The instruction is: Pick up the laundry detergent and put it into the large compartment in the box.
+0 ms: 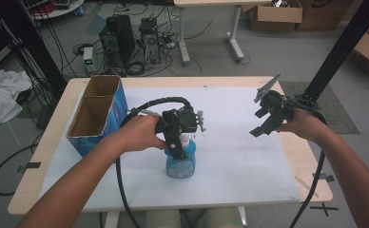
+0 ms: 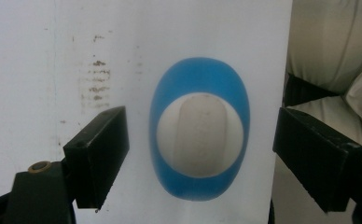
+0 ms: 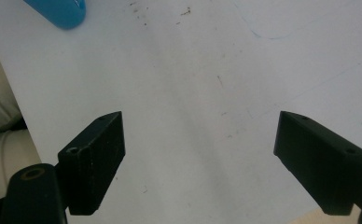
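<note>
Spread wide above the blue bottle (image 2: 199, 135) near the table's front edge, left gripper (image 2: 200, 158) hasn't gripped it yet, right gripper (image 3: 200, 161) equally agape aside.

L forearm enters from lower left of the high view, angled up-right toward frame centre. L hand (image 1: 140, 134) wraps the back of the left gripper (image 1: 177, 145), which points straight down, cable looping off behind it. In the left gripper view its jaws stand wide apart at lower left and lower right. R forearm comes in from lower right, running up-left. R hand (image 1: 304, 124) holds the right gripper (image 1: 264, 121) at mid-right, raised, tips aimed left and down. In the right gripper view jaws wide apart, nothing between them.
</note>
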A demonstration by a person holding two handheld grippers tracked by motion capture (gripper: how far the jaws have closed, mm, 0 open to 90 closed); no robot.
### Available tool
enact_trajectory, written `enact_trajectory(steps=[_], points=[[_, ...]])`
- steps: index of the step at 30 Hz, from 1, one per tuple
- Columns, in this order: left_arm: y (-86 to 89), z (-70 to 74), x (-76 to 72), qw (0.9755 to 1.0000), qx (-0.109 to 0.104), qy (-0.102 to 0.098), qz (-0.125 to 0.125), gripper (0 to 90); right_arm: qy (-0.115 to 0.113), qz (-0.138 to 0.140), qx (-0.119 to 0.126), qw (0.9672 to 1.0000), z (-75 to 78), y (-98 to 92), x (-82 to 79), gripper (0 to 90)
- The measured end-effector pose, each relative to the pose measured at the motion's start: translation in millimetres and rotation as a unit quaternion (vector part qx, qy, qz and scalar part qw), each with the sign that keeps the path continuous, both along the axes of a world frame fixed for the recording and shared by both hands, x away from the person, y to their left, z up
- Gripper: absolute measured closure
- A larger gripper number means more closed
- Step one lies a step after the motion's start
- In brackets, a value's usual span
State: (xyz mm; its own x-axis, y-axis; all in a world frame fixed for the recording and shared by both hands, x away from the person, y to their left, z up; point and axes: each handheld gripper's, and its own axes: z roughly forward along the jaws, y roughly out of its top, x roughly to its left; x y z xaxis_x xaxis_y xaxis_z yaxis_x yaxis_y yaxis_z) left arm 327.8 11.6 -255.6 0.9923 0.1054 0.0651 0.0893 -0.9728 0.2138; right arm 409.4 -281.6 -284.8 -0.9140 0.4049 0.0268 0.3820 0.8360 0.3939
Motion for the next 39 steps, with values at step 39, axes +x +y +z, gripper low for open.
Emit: enact_trajectory(steps=[39], points=[[-3.1, -33.5, 8.2, 0.9998, 0.018, 0.012, 0.004, 19.8, 0.003, 0.003, -0.001, 1.0, -3.6, 1.0, 2.1, 16.3]])
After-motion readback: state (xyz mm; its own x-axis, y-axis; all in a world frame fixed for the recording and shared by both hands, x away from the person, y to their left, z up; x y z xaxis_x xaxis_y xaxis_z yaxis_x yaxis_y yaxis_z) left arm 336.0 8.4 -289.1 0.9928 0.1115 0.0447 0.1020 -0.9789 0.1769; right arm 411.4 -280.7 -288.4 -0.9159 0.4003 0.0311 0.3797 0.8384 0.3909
